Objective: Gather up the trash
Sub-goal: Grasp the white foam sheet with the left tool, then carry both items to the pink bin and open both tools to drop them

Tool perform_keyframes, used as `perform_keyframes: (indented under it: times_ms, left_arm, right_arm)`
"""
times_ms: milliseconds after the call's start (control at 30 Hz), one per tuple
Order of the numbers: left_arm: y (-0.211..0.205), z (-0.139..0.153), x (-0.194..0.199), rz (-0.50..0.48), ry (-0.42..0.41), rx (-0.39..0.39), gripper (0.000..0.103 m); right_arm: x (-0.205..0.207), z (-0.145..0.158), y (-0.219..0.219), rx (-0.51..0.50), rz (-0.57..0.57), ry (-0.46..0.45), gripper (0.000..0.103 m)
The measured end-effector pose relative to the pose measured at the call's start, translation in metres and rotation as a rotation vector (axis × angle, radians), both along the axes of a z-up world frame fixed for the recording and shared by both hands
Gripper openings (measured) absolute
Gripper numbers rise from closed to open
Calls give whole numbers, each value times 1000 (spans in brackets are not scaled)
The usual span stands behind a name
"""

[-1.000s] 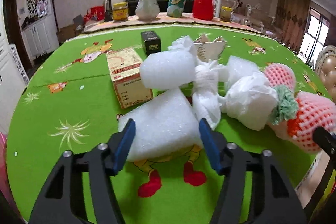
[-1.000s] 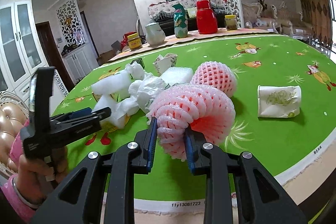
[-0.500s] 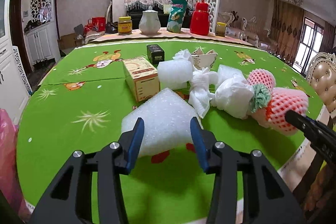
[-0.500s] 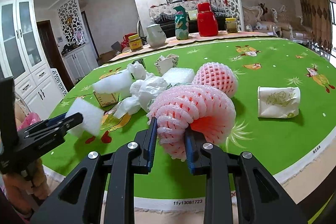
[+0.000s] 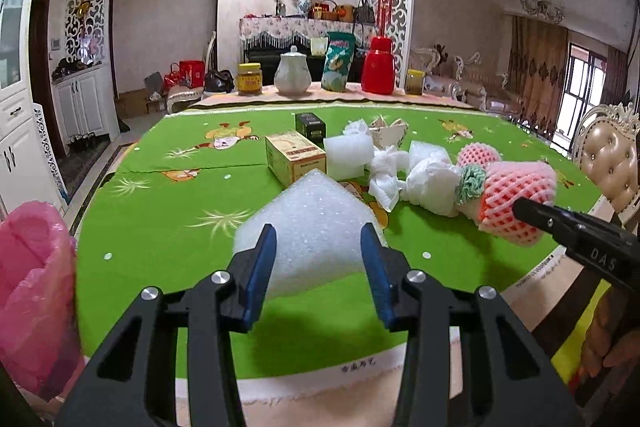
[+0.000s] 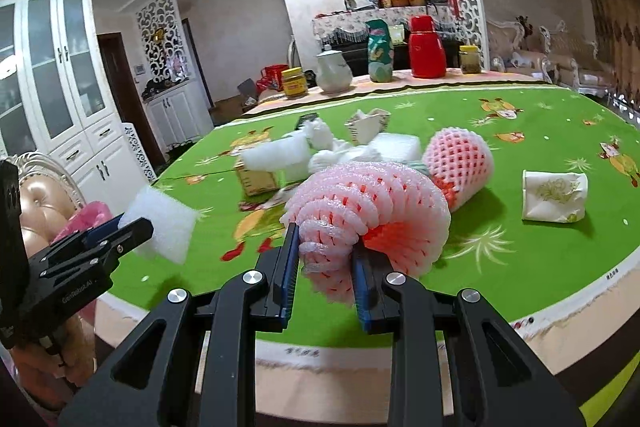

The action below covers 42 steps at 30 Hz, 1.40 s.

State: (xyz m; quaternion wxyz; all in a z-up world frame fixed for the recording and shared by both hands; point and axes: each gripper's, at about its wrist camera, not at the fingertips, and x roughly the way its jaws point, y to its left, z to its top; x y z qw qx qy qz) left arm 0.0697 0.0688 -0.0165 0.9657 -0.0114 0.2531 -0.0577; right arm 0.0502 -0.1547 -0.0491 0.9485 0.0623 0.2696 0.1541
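My left gripper (image 5: 318, 243) is shut on a white foam block (image 5: 316, 211), held a little above the green tablecloth (image 5: 160, 227) near the table's front edge. In the right wrist view the same block (image 6: 160, 225) hangs at the left, beside a pink plastic bag (image 6: 86, 213). My right gripper (image 6: 326, 247) is shut on a pink foam fruit net (image 6: 360, 199), also raised off the cloth. The left wrist view shows that net (image 5: 516, 187) at the right with the right gripper's tip (image 5: 520, 205) on it. The pink bag (image 5: 32, 287) stands open at the far left, below table level.
A trash pile lies mid-table: a cardboard box (image 5: 294, 157), a black box (image 5: 310, 125), a foam roll (image 5: 344, 153), crumpled tissue (image 5: 386, 171), a second pink net (image 6: 458, 159). A paper cup (image 6: 554, 197) lies on its side at the right. Jars, a teapot and a red flask (image 5: 378, 71) line the far edge.
The left gripper closed on the foam block and drew it back from the pile toward the front edge; the pink bag came into view. The right gripper pulled back slightly with its net.
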Motion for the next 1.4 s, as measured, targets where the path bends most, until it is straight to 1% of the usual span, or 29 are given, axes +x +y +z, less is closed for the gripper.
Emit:
perform_keyframes:
  times_ms: [167,333,500,700,867,1033,1200,1300,1400]
  left_arm:
    - [5,8,-20,-3,-23,-3,42]
    - [16,15,-37,14,-52,8,42]
    - [37,23,-53,50,-77,13,42]
    - [73,34,-77,116,-103,16,42]
    - [111,45,-99,196,-126,18,42]
    - [157,54,-123,303,-146,32,42]
    - [205,53,-136,382,-125,24,42]
    - [236,51,-132,428,-106,0,42]
    - [264,49,-129,465,-93,10,42]
  right_arm:
    - [-17,6,12,-6,27,-10,26]
    - [-27,13,32,-34,70,-26,26]
    - [-32,20,65,-72,148,-50,26]
    - [-39,29,118,-102,273,-94,26]
    - [-41,35,161,-88,388,-111,26]
    - [-42,43,207,-79,502,-129,26]
    - [-44,46,265,-81,639,-143,26]
    - [-41,46,294,-95,688,-137,26]
    - [-35,46,318,-89,736,-121,26]
